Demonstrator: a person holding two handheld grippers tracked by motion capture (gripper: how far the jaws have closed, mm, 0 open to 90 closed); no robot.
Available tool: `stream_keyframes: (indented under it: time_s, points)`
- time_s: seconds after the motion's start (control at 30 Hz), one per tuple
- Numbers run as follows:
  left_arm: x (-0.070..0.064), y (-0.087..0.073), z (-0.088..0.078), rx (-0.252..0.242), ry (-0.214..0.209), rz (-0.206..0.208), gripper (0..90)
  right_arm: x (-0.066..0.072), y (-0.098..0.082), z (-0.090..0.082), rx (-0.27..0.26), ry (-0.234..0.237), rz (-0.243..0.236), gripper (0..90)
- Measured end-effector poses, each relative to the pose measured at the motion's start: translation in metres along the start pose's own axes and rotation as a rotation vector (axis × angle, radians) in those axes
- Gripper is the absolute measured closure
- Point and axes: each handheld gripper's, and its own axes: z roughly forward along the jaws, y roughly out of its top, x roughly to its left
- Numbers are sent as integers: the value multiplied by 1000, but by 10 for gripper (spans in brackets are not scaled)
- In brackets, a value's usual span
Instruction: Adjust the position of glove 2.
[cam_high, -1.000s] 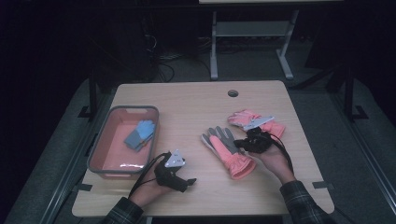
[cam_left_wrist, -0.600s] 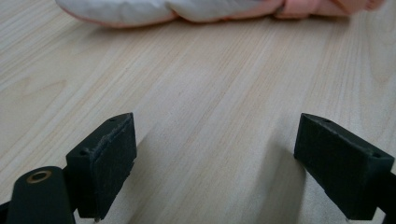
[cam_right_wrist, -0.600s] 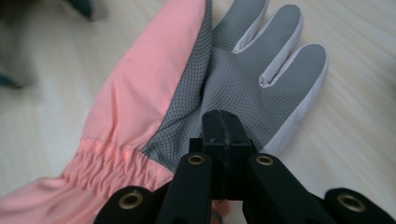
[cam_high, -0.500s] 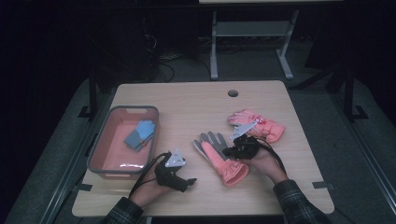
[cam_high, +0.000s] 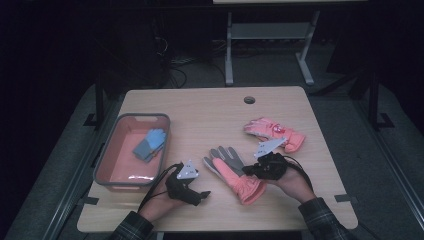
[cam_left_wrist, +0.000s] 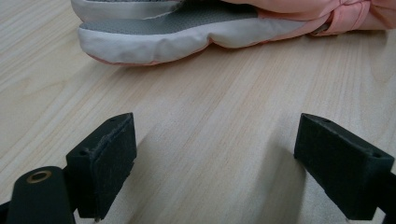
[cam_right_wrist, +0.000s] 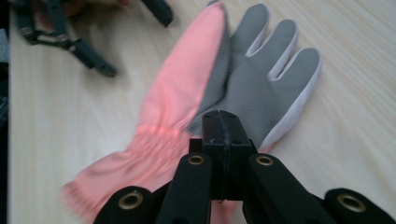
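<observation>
The right tool (cam_high: 250, 171) is sitting at the lower middle of the high view with its jaws pressed together on the wrist edge of a pink fabric glove with a grey ribbed palm (cam_high: 231, 171) — palm up on the light wooden tabletop (cam_high: 210, 107), fingers pointing to the upper left. The left tool (cam_high: 202, 196), at the lower left of centre, is resting with its jaws standing wide apart and gripping nothing. A second pink glove (cam_high: 274, 132) is lying to the upper right — well apart from the grey-rimmed pink tray (cam_high: 119, 118) holding a blue glove (cam_high: 149, 144).
</observation>
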Motion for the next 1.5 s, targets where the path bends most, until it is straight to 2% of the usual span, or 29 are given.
stream_keyframes:
  time_s: [0.1,0.17,0.23,0.3,0.37,0.53,0.6,0.73,0.97,1.1,1.2,1.33,1.5]
  points:
    - [0,0,0,0,0,-1,122,10,-5,-6,-5,15,-5,900]
    - [0,0,0,1,0,-2,122,16,-9,-9,22,7,-19,900]
    - [0,0,0,0,1,0,123,15,-12,-11,41,-6,-23,900]
    - [0,0,1,-1,2,0,123,11,-16,-14,28,-4,-5,900]
    - [0,0,1,-1,2,-2,124,6,-19,-16,40,-32,2,900]
    - [0,1,1,-2,4,-7,123,-4,-24,-22,13,-20,43,900]
    - [0,1,1,-2,5,-8,124,-3,-23,-23,6,-22,32,898]
    - [0,1,1,-2,4,-7,124,-10,-21,-26,-8,-35,49,838]
    - [1,1,1,1,7,4,123,-36,-17,-38,-53,-119,101,667]
    - [1,1,1,4,5,0,123,-55,-16,-42,-48,-175,129,608]
    - [1,1,1,3,5,-2,123,-70,-19,-42,-51,-194,158,588]
    - [1,1,0,5,5,-2,123,-87,-21,-41,-40,-198,174,563]
    - [1,1,0,4,5,0,123,-108,-21,-42,-27,-227,191,483]
